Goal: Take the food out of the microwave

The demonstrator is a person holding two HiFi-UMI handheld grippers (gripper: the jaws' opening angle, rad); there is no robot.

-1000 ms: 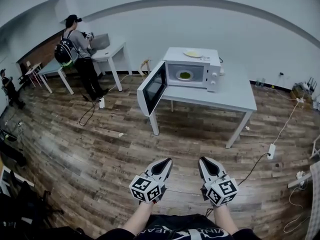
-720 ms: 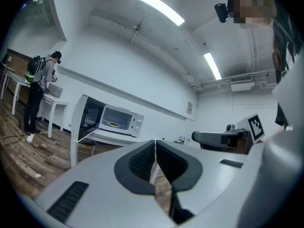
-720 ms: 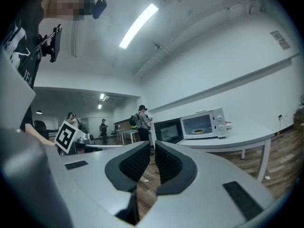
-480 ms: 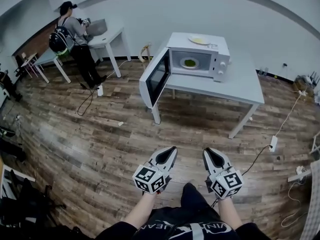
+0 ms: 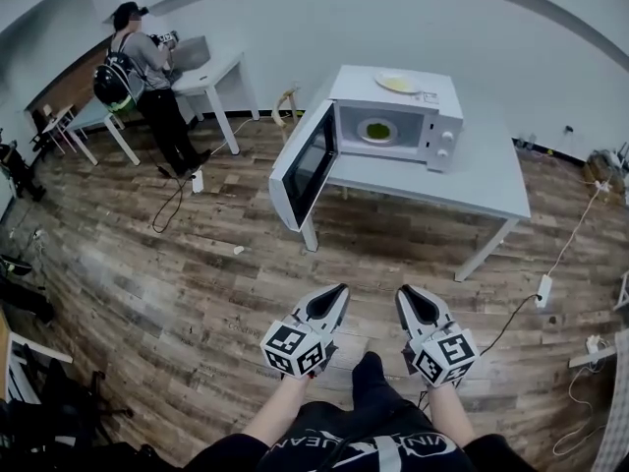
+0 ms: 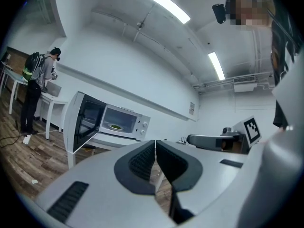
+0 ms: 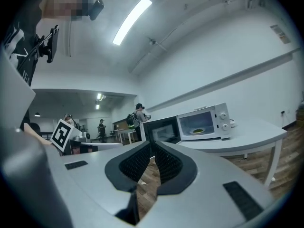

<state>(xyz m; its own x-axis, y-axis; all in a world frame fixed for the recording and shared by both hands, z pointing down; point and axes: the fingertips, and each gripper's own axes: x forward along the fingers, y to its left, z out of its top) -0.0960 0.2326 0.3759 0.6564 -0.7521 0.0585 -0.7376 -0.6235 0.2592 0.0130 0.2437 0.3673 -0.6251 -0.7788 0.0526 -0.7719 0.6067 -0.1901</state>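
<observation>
A white microwave (image 5: 423, 106) stands on a white table (image 5: 462, 180), its door (image 5: 305, 165) swung wide open to the left. Inside it sits a plate of green food (image 5: 377, 131), also visible in the left gripper view as the plate of food (image 6: 115, 126) and in the right gripper view as the plate of food (image 7: 197, 130). My left gripper (image 5: 337, 294) and right gripper (image 5: 405, 295) are held side by side low in the head view, well short of the table. Both are shut with nothing between the jaws. An empty plate (image 5: 397, 83) lies on top of the microwave.
A person with a backpack (image 5: 142, 77) stands at another white table (image 5: 211, 82) at the far left. Cables and a power strip (image 5: 543, 290) lie on the wood floor right of the table. More gear (image 5: 39, 401) sits at the near left edge.
Both grippers have moved forward across the floor toward the microwave table, which now looks slightly nearer. Their jaws have stayed shut.
</observation>
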